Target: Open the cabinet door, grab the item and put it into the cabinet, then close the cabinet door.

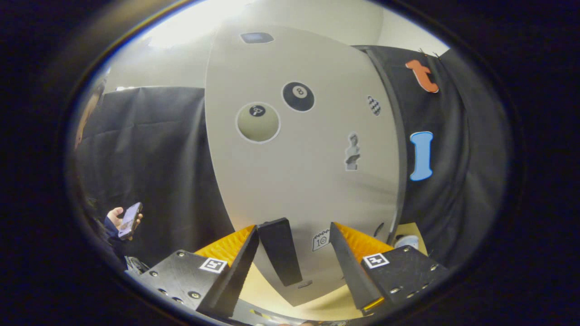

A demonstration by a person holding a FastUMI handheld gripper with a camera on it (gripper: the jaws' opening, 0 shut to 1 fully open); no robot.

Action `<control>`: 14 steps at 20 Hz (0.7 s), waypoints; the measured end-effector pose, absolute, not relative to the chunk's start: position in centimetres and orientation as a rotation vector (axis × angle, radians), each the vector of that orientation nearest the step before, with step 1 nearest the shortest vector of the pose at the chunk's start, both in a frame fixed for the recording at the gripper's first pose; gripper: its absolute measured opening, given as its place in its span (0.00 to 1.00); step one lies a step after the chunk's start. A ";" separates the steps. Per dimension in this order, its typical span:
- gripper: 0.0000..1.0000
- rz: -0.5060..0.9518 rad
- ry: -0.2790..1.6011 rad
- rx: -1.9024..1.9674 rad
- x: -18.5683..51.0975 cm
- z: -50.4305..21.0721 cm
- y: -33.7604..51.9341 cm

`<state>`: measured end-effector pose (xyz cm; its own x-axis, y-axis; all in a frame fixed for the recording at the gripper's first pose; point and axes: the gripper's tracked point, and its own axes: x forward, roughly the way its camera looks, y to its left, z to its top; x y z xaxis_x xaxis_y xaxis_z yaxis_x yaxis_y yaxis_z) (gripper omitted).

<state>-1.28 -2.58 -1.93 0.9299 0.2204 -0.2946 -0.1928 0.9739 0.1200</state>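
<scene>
A pale cabinet door [299,181] with several stickers stands close in front of me. Its black bar handle [281,251] sits between my fingers, close against the left finger [235,271] and well apart from the right finger [351,267]. My gripper [294,227] is open around the handle. The door's right edge meets a dark strip [392,149]; I cannot tell whether the door is ajar. Past the right finger, a small white object [406,240] rests on the wooden tabletop [419,231].
The black cloth wall [154,163] runs behind the cabinet on both sides. To the left, a person's hand [115,216] holds a phone [130,219]. The light wooden table surface [267,290] shows below the door, between my fingers.
</scene>
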 end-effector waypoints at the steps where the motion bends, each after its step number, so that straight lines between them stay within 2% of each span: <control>1: 0.94 0.228 0.317 0.081 -0.4 -2.3 -1.9; 14: 0.94 0.289 0.367 0.043 5.6 -7.2 2.5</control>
